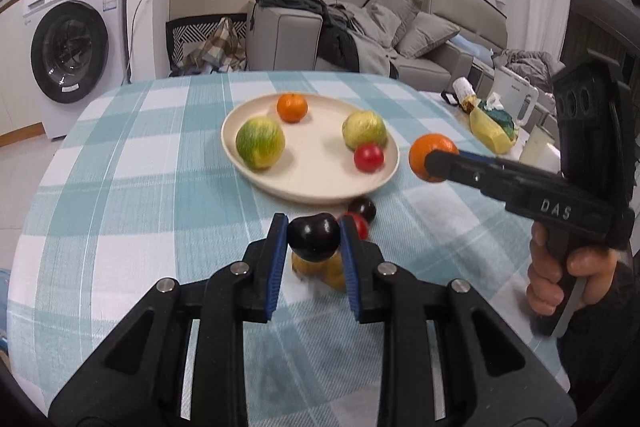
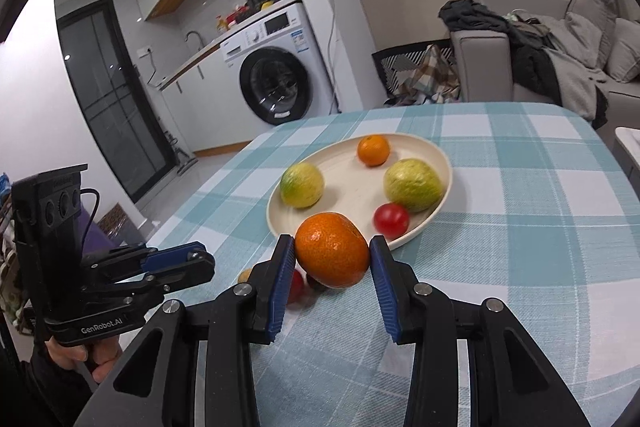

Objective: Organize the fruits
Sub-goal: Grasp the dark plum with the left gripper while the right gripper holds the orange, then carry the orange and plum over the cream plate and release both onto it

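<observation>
My left gripper [image 1: 314, 233] is shut on a dark plum [image 1: 314, 237], held above the checked tablecloth just in front of the cream plate [image 1: 304, 179]. My right gripper [image 2: 332, 251] is shut on an orange mandarin [image 2: 332, 255], held at the plate's near rim [image 2: 276, 231]; it also shows in the left wrist view [image 1: 430, 159]. On the plate lie a second mandarin [image 1: 292, 107], two yellow-green fruits [image 1: 260, 143] [image 1: 364, 129] and a red tomato [image 1: 368, 157]. On the cloth below my left gripper lie a yellow fruit [image 1: 320, 273], a red tomato [image 1: 360, 225] and another dark plum [image 1: 364, 209].
A yellow bag [image 1: 492, 129], a white kettle [image 1: 516, 99] and clutter stand at the table's right edge. A washing machine [image 1: 68, 43] and a sofa [image 1: 400, 27] stand behind the table [image 1: 120, 187]. The person's hand [image 1: 560, 279] holds the right gripper's handle.
</observation>
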### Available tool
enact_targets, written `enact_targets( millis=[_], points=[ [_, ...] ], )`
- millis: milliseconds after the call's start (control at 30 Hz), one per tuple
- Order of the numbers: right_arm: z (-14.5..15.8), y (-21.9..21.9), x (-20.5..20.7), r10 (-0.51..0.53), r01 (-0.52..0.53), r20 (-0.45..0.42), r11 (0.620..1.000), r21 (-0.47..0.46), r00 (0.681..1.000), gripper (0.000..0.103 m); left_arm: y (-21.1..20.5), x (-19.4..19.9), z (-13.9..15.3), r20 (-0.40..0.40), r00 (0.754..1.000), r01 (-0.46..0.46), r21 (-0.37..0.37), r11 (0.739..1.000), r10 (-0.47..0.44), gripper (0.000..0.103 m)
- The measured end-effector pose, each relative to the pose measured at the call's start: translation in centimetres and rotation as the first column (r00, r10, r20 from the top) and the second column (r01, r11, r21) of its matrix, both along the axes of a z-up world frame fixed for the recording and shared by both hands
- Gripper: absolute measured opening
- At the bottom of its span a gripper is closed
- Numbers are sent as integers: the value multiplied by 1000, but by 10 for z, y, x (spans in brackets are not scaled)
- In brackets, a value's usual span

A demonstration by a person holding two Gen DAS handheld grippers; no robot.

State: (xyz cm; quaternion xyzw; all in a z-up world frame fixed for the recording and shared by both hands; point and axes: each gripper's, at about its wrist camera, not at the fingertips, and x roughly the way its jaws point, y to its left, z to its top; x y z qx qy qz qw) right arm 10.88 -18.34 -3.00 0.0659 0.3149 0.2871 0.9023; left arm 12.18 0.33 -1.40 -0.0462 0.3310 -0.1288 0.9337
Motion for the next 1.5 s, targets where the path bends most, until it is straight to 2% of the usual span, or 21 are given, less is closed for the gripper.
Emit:
enact_targets(
  millis=[233,633,1200,1500],
  points=[
    [-1,-5,6,-54,54,6,999,1,999,39,-9,29,5,45,999,-21,23,1000,20,23],
    [-5,-2,9,-60,60,1,998,-10,998,39,-15,71,-6,43,998,-40,-9,999,40,23],
    [-13,19,35,-63,63,-51,998,5,997,39,-3,86,-19,15,996,-86,-30,996,86,23],
    [-19,26,46,-79,76,-100,997,-28,992,39,-6,89,-21,-1,996,-85,-17,996,85,23]
  ],
)
